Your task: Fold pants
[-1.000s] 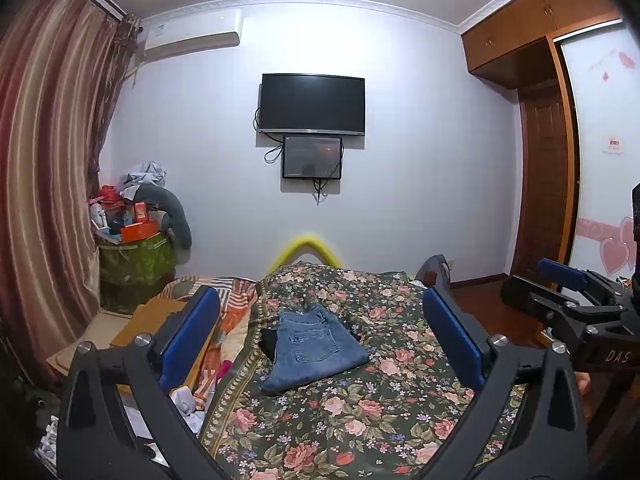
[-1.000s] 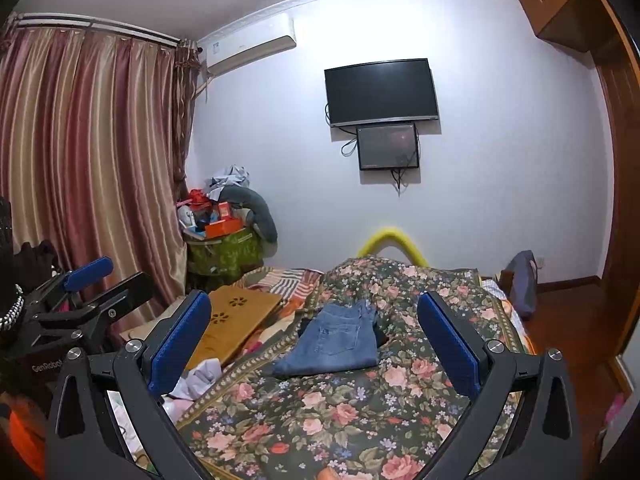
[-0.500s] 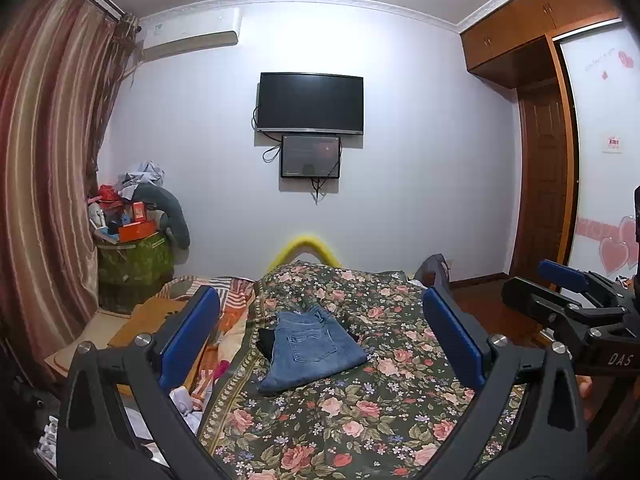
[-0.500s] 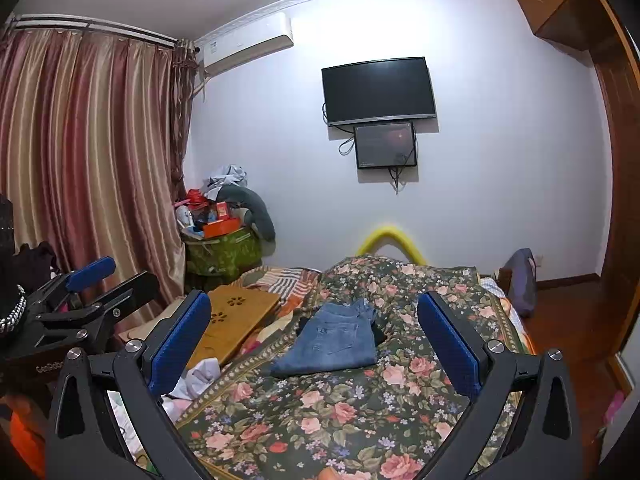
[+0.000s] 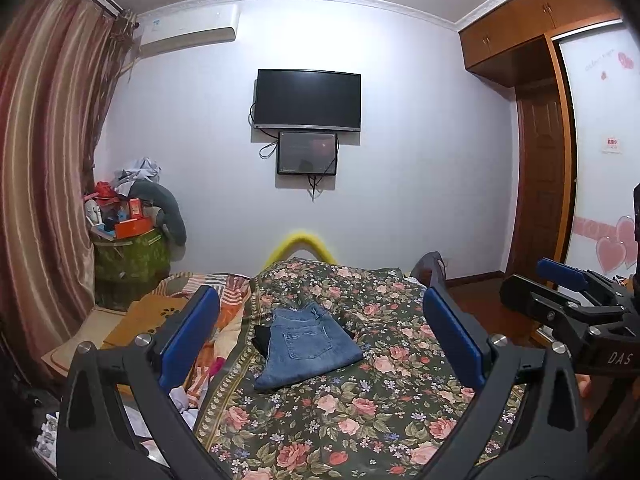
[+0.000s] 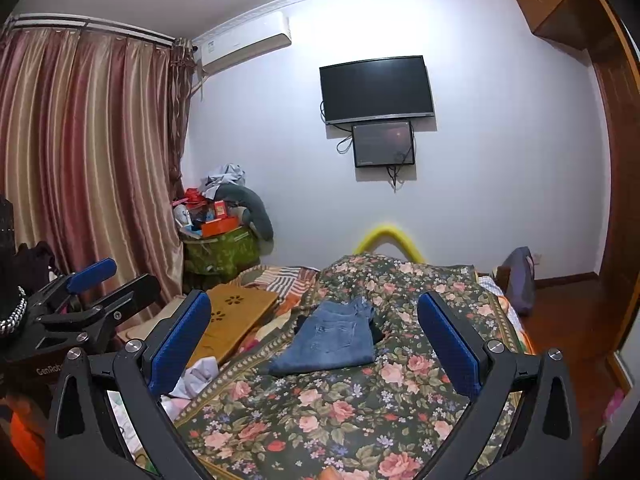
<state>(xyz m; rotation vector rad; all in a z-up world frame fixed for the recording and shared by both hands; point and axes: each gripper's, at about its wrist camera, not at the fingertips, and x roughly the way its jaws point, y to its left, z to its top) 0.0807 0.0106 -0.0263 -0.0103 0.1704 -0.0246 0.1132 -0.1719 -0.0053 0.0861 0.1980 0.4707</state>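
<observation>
Blue jeans lie folded into a compact rectangle on the floral bedspread, with a dark garment showing under their left edge. They also show in the right wrist view. My left gripper is open and empty, held back from the jeans above the near bed. My right gripper is open and empty too, also well short of the jeans. The right gripper shows at the right in the left wrist view; the left gripper shows at the left in the right wrist view.
An orange board and loose clothes lie left of the bed. A green bin piled with clutter stands by the curtain. A TV hangs on the far wall. A wardrobe and door are on the right.
Both views have shifted only slightly; the jeans sit a little lower in frame. Both grippers stay open and empty.
</observation>
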